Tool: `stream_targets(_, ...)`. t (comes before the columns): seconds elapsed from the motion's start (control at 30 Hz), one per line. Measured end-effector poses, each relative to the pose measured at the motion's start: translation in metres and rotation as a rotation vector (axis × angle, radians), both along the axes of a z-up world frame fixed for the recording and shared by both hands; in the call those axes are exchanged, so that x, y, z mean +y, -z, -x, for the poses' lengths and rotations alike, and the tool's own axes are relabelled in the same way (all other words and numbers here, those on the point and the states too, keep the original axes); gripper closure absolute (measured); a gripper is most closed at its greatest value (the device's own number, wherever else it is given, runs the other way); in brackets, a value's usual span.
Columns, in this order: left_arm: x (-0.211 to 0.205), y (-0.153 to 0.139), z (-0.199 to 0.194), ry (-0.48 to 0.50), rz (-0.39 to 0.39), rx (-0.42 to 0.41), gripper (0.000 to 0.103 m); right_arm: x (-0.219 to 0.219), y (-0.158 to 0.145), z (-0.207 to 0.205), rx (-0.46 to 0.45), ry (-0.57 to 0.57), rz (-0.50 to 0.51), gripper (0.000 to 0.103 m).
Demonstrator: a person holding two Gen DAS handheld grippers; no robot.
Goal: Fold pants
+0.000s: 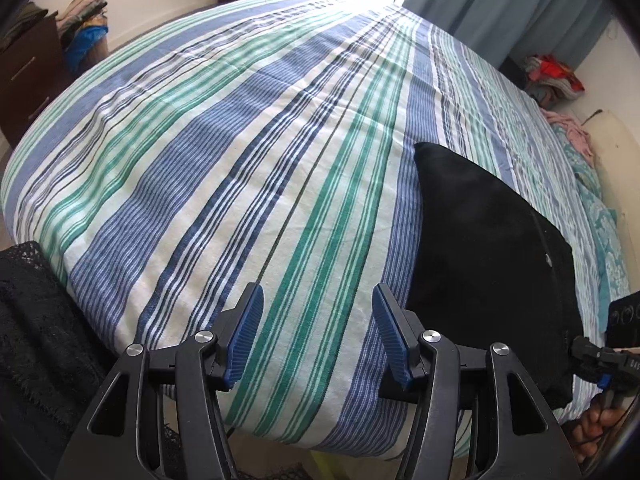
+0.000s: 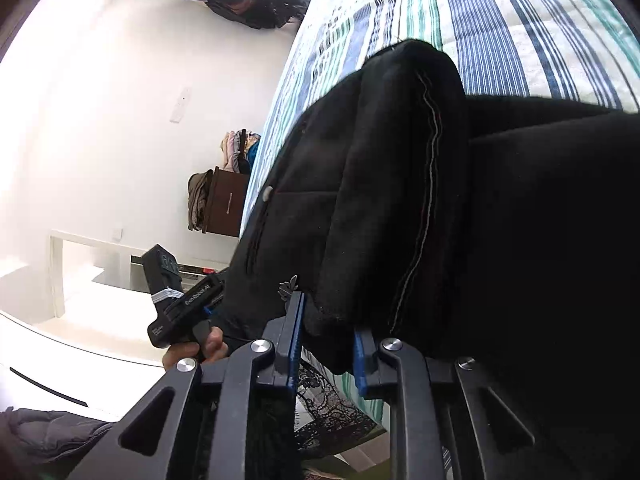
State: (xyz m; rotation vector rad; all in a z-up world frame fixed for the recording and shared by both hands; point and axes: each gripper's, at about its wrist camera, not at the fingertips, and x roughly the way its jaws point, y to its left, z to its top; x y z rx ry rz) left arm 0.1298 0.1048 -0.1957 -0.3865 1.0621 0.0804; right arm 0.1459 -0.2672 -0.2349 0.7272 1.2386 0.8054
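The black pants (image 1: 480, 240) lie folded on the right side of the striped bed cover (image 1: 240, 140), near its front edge. My left gripper (image 1: 318, 296) hovers open over bare stripes just left of the pants, with nothing between its fingers. In the right wrist view the pants (image 2: 400, 160) bulge up in thick folds with a pale seam line. My right gripper (image 2: 328, 328) is shut on their near edge, and the cloth fills the gap between the blue pads. Part of the right gripper (image 1: 600, 356) and a hand (image 1: 592, 428) show at the left wrist view's right edge.
A dark wooden chest of drawers (image 1: 28, 68) with piled clothes (image 1: 84, 20) stands left of the bed. More clothes (image 1: 552, 76) lie at the far right below blue curtains (image 1: 500, 4). Black lace fabric (image 1: 36, 320) hangs at the bed's near left corner.
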Motion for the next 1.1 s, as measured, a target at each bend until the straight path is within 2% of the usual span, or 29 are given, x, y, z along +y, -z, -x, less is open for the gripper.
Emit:
stream_targets(0.2,0.002,0.002,0.000,-0.011,0.020,0.007,0.045,-0.035,-0.071,0.015,-0.148,-0.001,0.058,0.084)
stream_targets(0.37,-0.012,-0.004,0.001,0.039,-0.008,-0.011,0.045,-0.087,-0.100,0.035,-0.194,0.033,0.127,0.084)
stream_targets(0.47,-0.020,-0.006,0.001,0.069,-0.017,-0.013,0.045,-0.117,-0.095,0.048,-0.169,0.085,0.169,0.084)
stream_targets(0.57,-0.030,-0.009,0.001,0.102,-0.036,-0.022,0.045,-0.148,-0.075,0.055,-0.116,0.124,0.221,0.084)
stream_targets(0.67,-0.042,-0.014,0.001,0.145,-0.057,-0.035,0.045,-0.157,-0.053,0.059,-0.072,0.141,0.294,0.084)
stream_targets(0.77,-0.065,-0.023,0.003,0.218,-0.084,-0.061,0.045,-0.165,-0.031,0.060,-0.026,0.147,0.401,0.084)
stream_targets(0.87,-0.099,-0.032,0.005,0.331,-0.128,-0.096,0.043,-0.164,-0.008,0.059,0.026,0.154,0.448,0.084)
stream_targets(0.93,-0.126,-0.037,0.008,0.420,-0.170,-0.124,0.043,-0.163,-0.008,0.058,0.006,0.162,0.465,0.081)
stream_targets(1.03,-0.162,-0.040,0.010,0.531,-0.230,-0.164,0.043,-0.158,-0.017,0.055,-0.028,0.151,0.522,0.067)
stream_targets(1.1,-0.181,-0.039,0.007,0.575,-0.256,-0.172,0.043,-0.153,-0.033,0.057,-0.074,0.143,0.599,0.065)
